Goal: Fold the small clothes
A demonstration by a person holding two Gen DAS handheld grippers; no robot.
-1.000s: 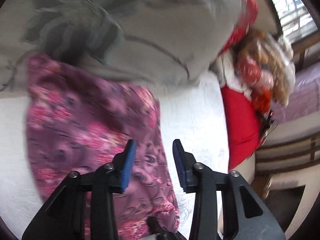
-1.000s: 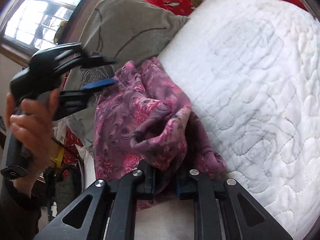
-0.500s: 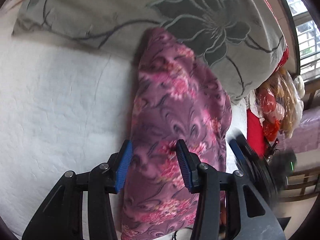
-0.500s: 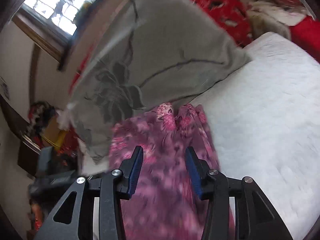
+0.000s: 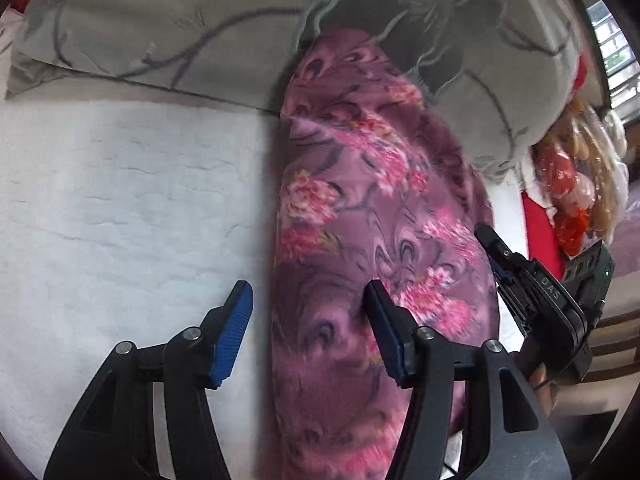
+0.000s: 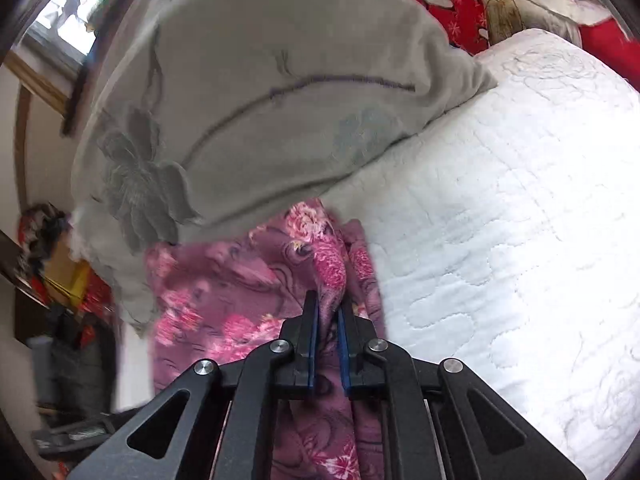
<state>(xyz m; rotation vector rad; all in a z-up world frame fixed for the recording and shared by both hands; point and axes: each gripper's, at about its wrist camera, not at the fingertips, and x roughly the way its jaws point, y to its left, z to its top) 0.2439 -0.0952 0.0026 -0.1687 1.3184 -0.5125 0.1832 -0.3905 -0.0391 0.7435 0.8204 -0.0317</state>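
Purple floral garment point(image 6: 224, 312) on white bed point(image 6: 500, 240) beside grey pillow point(image 6: 248, 100), right claw point(image 6: 328, 312) closing on a ridge, left claw point(image 5: 306, 328) opening, empty; thin pinch may slip.

I have the garment point(image 5: 372, 240) lying lengthwise on the quilt point(image 5: 120, 208), its far end against the pillow point(image 5: 180, 28) behind it. My left gripper point(image 5: 308, 332) straddles its left edge; my right gripper point(image 6: 329, 320) sits at its right edge, seemingly over a raised fold. Clutter point(image 5: 576, 184) lies beyond the bed's right side.
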